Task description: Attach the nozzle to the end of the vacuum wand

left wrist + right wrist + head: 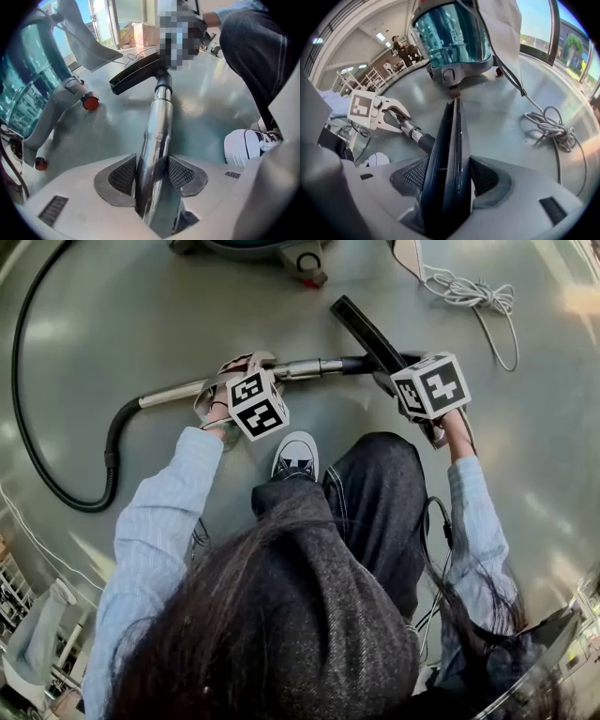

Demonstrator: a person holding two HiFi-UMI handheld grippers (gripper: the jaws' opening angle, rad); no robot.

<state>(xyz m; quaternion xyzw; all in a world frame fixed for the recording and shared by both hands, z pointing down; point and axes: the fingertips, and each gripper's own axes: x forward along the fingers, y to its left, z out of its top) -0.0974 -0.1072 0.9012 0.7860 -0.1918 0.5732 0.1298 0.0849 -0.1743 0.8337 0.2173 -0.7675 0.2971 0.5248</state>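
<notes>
**Inspector:** Report the left side.

**Operator:** My left gripper point(152, 178) is clamping the vacuum wand point(157, 136). Both ribbed pads are pressing on the bright metal tube, one on each side. The gripper is pointing steeply down. In the head view the wand is lying roughly level over the grey floor point(525, 456), running across in front of my knees.

**Inspector:** And the right?

**Operator:** My right gripper point(450, 178) is gripping the nozzle point(450, 140). The flat black head is standing on edge between the jaws, with a pad lying against each face. It is stretching away from me towards the teal vacuum canister point(454, 33).

**Inspector:** How is the nozzle sitting relative to the wand?

**Operator:** Its neck is meeting the wand's far end at a black collar point(163, 86). The left gripper view is showing the head directly beyond that collar, angled off to the left of the tube. I cannot tell whether the joint is fully seated.

**Inspector:** What else is there?

**Operator:** A black hose point(110, 465) is leaving the wand's other end and looping wide round to my left. A pale power cord point(469, 294) is lying coiled on the floor to the right of the nozzle, apart from it. My white-toed shoe point(295, 456) is resting on the near side of the wand, between the two grippers.
</notes>
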